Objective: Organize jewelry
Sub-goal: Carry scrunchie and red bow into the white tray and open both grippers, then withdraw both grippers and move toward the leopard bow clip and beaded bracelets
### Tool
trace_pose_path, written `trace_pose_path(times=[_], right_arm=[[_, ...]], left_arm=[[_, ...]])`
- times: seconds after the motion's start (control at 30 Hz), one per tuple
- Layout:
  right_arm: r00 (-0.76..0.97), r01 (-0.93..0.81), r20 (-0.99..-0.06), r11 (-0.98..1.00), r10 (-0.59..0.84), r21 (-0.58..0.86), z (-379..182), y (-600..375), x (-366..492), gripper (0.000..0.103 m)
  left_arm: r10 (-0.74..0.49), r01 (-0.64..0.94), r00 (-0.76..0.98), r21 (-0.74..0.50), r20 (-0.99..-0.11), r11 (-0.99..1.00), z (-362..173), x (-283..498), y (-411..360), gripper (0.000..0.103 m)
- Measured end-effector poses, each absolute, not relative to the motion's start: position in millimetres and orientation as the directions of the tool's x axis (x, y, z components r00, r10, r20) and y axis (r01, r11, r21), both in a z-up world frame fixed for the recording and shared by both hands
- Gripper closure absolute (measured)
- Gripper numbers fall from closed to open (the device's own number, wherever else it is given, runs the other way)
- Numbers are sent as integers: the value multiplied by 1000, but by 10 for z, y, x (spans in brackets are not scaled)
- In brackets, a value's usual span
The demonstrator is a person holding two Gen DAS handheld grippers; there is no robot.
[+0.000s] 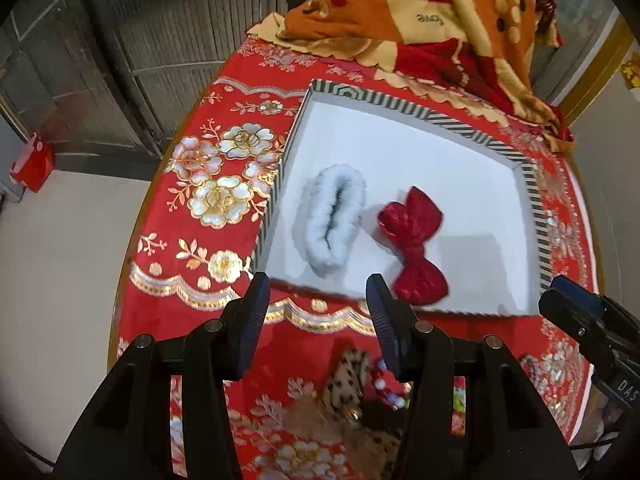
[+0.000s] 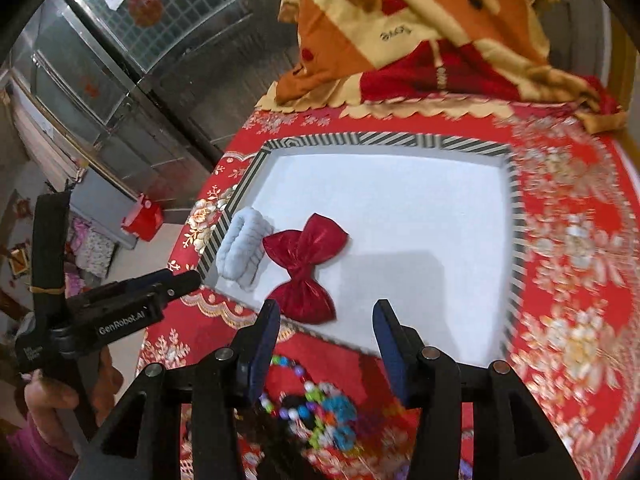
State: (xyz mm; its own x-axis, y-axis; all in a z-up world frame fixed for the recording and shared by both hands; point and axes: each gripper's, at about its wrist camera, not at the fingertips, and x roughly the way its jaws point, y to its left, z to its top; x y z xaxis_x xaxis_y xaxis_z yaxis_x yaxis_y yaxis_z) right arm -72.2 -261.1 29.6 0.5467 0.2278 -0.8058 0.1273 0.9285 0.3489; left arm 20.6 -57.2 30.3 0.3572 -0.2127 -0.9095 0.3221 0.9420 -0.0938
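A shallow box (image 1: 400,104) with a striped black-and-white rim and white floor lies on the red floral tablecloth; it also shows in the right wrist view (image 2: 380,138). Inside lie a white fluffy hair clip (image 1: 330,220) (image 2: 242,254) and a red satin bow (image 1: 416,248) (image 2: 306,266). My left gripper (image 1: 318,292) is open and empty above the box's near edge. My right gripper (image 2: 326,320) is open and empty, also over the near edge. Beneath the left gripper lies a leopard-print accessory (image 1: 348,380). Beneath the right one lies a pile of colourful beads (image 2: 316,408).
A folded orange, cream and red blanket (image 1: 424,12) (image 2: 420,28) lies at the table's far end. The table edge (image 1: 132,240) drops to the floor on the left, where a red bag (image 1: 32,162) stands. The other gripper shows at the side of each view (image 1: 580,312) (image 2: 120,304).
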Motion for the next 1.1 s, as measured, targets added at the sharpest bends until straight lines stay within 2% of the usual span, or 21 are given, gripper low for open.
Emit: trace_pose_path(times=[0.57,0.67,0.73,1.1], right_arm=[[669,206,-743,953,28,222,817,-2545,-1761,57],[679,221,-734,952,7,214,855,-2541,-1888,52],[679,233,-734,950,-5,209,855,-2540,-1961,43],[667,254,-745,946,-22,200,807,-2505,-2248,43]], left_arm=[[-247,377,483,-55,-840,925,729,-580,-475,54],[-260,387,494,-58,-829,920,796,-686,-453,54],[-265,394,503,-55,-823,917,831,-757,-441,54],[-270,412,517,-40,-812,910,898,-1000,-386,54]])
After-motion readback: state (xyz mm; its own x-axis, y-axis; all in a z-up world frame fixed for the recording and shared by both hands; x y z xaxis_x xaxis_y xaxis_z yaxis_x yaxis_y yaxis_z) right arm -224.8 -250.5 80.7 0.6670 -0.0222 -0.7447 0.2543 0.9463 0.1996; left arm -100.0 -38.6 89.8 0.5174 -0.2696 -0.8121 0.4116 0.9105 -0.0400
